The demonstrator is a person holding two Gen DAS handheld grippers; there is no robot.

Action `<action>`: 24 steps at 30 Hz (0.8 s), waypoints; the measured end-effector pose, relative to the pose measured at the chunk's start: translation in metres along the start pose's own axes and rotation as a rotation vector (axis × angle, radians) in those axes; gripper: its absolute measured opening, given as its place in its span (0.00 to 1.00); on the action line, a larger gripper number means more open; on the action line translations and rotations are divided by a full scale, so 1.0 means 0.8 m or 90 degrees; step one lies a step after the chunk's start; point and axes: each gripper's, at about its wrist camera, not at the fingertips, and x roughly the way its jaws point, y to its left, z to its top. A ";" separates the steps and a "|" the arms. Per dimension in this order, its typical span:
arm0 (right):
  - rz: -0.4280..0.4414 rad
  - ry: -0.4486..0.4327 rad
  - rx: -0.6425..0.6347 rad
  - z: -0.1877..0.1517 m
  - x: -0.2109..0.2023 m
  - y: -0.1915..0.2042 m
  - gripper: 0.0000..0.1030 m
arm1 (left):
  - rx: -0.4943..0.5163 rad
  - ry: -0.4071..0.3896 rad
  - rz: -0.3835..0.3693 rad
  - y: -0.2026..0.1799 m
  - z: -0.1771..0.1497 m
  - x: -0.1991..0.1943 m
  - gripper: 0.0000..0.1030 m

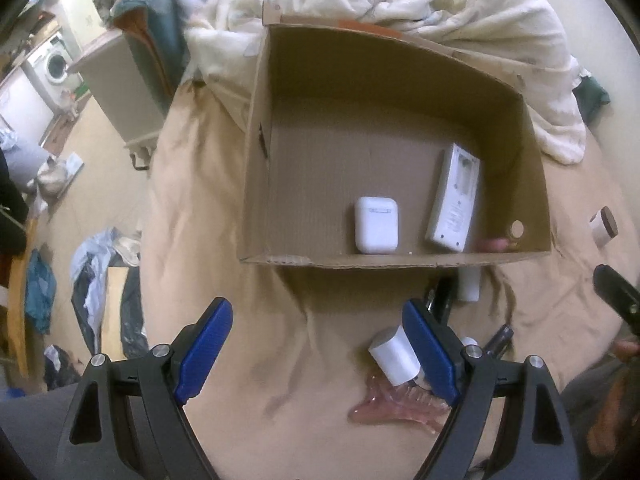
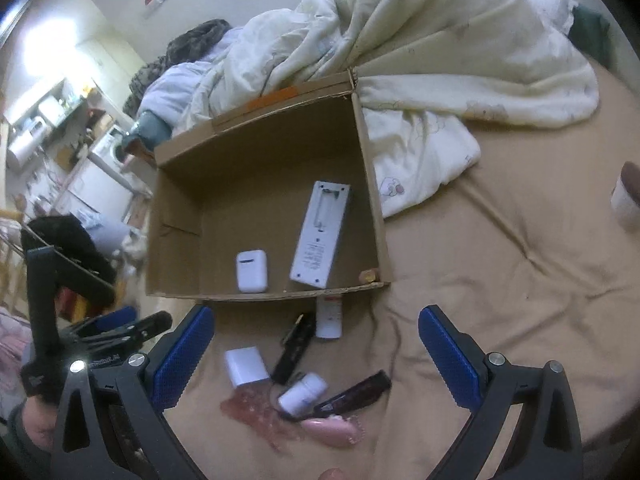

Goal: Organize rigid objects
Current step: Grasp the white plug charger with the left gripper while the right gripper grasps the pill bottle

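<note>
An open cardboard box (image 1: 256, 184) (image 2: 264, 294) stands on the tan bedsheet. A white earbud case (image 1: 376, 224) (image 2: 251, 271) and a white remote (image 1: 454, 200) (image 2: 320, 232) lie inside it. In front of the box lie a white charger block (image 1: 394, 356) (image 2: 246, 366), a white tube (image 2: 329, 318), a black device (image 2: 294, 344), a small white bottle (image 2: 303, 396), a dark clip (image 2: 356, 394) and pink hair clips (image 1: 396, 404) (image 2: 332, 432). My left gripper (image 1: 316, 320) (image 2: 136, 322) is open, its right finger beside the charger block. My right gripper (image 2: 316, 320) hangs open over the pile, holding nothing.
A rumpled white duvet (image 1: 460, 12) (image 2: 420, 40) is heaped behind the box. A small jar with a brown lid (image 1: 604, 226) (image 2: 626, 200) sits on the sheet to the right. Left of the bed, clothes and bags (image 1: 100, 280) litter the floor.
</note>
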 end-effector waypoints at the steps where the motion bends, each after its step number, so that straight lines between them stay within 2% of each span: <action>1: -0.022 -0.005 -0.007 0.000 0.001 0.001 1.00 | 0.000 -0.003 0.004 0.000 0.000 0.000 0.83; 2: -0.027 -0.003 -0.006 0.000 0.002 0.000 1.00 | 0.003 -0.005 0.011 -0.001 -0.001 -0.001 0.83; 5: 0.008 0.021 0.026 -0.001 0.009 -0.010 1.00 | 0.005 0.000 0.008 -0.002 -0.002 0.001 0.83; 7: -0.008 0.025 0.034 -0.002 0.009 -0.013 1.00 | 0.004 0.001 0.010 0.000 -0.002 0.002 0.83; 10: 0.007 0.023 0.042 -0.003 0.007 -0.016 1.00 | 0.008 -0.004 0.028 0.000 -0.002 0.003 0.83; 15: 0.013 0.043 0.037 -0.003 0.013 -0.012 1.00 | -0.007 0.007 0.027 0.006 0.000 0.011 0.83; 18: 0.004 0.056 0.042 -0.002 0.022 -0.013 1.00 | -0.009 0.031 0.017 0.006 -0.002 0.023 0.83; 24: 0.020 0.088 0.078 0.000 0.037 -0.024 1.00 | 0.002 0.123 -0.029 -0.012 -0.015 0.065 0.83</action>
